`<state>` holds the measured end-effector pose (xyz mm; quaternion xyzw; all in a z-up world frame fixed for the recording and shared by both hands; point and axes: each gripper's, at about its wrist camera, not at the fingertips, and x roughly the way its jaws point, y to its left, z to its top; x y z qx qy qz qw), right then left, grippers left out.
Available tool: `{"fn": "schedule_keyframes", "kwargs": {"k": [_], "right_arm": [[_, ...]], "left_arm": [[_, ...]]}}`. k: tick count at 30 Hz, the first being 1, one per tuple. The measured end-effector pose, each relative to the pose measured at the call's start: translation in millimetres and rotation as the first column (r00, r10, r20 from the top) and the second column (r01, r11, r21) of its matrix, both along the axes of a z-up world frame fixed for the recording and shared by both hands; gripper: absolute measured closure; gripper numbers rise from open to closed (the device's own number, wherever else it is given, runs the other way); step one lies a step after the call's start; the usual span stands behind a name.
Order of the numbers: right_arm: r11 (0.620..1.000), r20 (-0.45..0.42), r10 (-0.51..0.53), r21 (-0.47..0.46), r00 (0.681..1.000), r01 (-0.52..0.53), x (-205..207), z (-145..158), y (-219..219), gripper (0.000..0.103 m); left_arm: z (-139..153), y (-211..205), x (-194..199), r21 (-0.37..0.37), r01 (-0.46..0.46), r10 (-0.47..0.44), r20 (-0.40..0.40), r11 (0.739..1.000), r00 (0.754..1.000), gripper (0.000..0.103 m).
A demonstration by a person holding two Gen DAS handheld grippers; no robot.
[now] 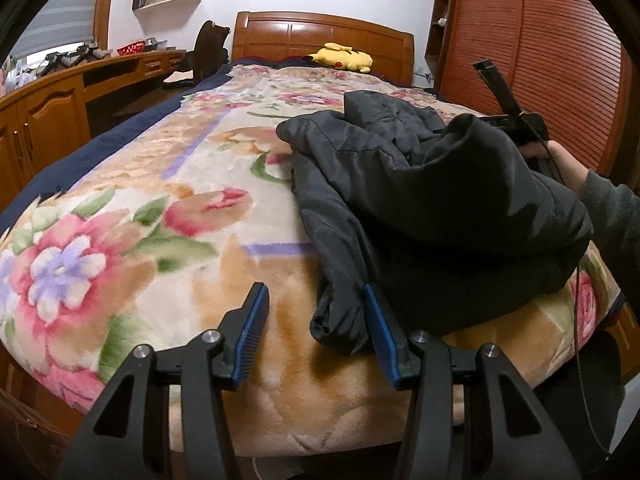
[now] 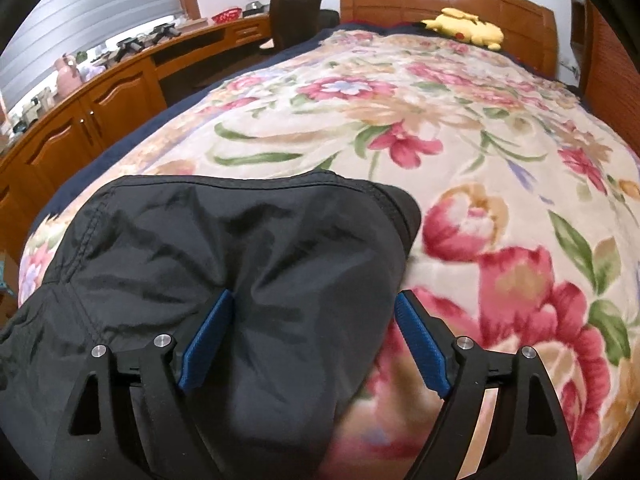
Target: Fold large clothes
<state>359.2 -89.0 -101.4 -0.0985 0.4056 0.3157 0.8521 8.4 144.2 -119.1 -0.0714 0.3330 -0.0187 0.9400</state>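
Across the near end of the bed (image 1: 120,208), on its floral blanket (image 2: 460,128), a dark padded jacket (image 1: 400,184) is lying in a loose heap, bunched and not yet squared into any fold. Its bulk is sitting toward the person's right side, with one narrow part, seemingly a sleeve or front edge, trailing down toward the foot of the bed.

That trailing edge is reaching the left gripper (image 1: 316,336), whose jaws are standing partly apart with bare blanket showing through most of the gap. The right-hand blue pad (image 1: 380,332) is sitting right against the hem of the fabric, but nothing is being pinched there.

Over on the other side, the right gripper (image 2: 312,340) is hovering with its jaws spread wide. A rounded fold of the jacket (image 2: 248,256) is bulging up between them; the left pad (image 2: 206,336) is touching the cloth while the right pad (image 2: 420,344) is standing clear over the blanket, so the fabric is lying loose and not clamped. In the left wrist view the person's hand (image 1: 560,160) is showing just beyond the heap.

Judging from this, the right hand is the nearer one to the jacket's mass, and the garment's long line is running away from the grippers toward the headboard (image 1: 320,36), where a yellow plush toy (image 1: 344,58) is resting well apart.
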Motion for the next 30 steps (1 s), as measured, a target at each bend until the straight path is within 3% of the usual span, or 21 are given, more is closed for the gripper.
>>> {"fn": "schedule_keyframes", "kwargs": {"k": [4,9,16,19,21,22,24,26,30], "right_arm": [[1.0,-0.011,0.015,-0.002,1.0,-0.015,0,-3,6,0.018],[1.0,-0.041,0.017,-0.003,0.999,-0.017,2,-10,7,0.018],[1.0,-0.072,-0.002,-0.022,0.997,0.0,7,-24,8,0.01],[1.0,-0.135,0.008,0.002,0.991,-0.008,12,-31,5,0.011],[0.999,-0.195,0.034,0.041,0.98,-0.027,14,-35,3,0.022],[0.997,-0.208,0.058,0.066,0.976,-0.045,12,-35,2,0.03],[0.997,-0.164,0.073,0.052,0.984,-0.065,6,-31,3,0.042],[0.997,-0.123,0.074,0.034,0.99,-0.071,-2,-25,3,0.062],[0.998,-0.017,0.067,0.004,0.998,-0.067,-24,-1,12,0.071]], "left_arm": [[-1,0,-5,-0.044,0.024,-0.024,-0.003,0.999,1.0,0.055],[-1,-2,-6,-0.049,0.028,-0.028,0.002,0.998,1.0,0.055],[-1,0,5,-0.076,0.044,-0.043,0.011,0.996,0.999,0.056],[-1,-4,7,-0.063,0.073,-0.072,0.025,0.995,0.997,0.073],[1,-7,8,-0.055,0.081,-0.08,0.03,0.995,0.996,0.088],[3,-7,7,-0.049,0.086,-0.084,0.043,0.995,0.996,0.091],[7,-3,6,-0.064,0.084,-0.08,0.062,0.994,0.995,0.094],[13,2,2,-0.076,0.088,-0.081,0.089,0.993,0.993,0.095],[20,5,-4,-0.031,0.074,-0.07,0.125,0.997,0.99,0.096]]}}
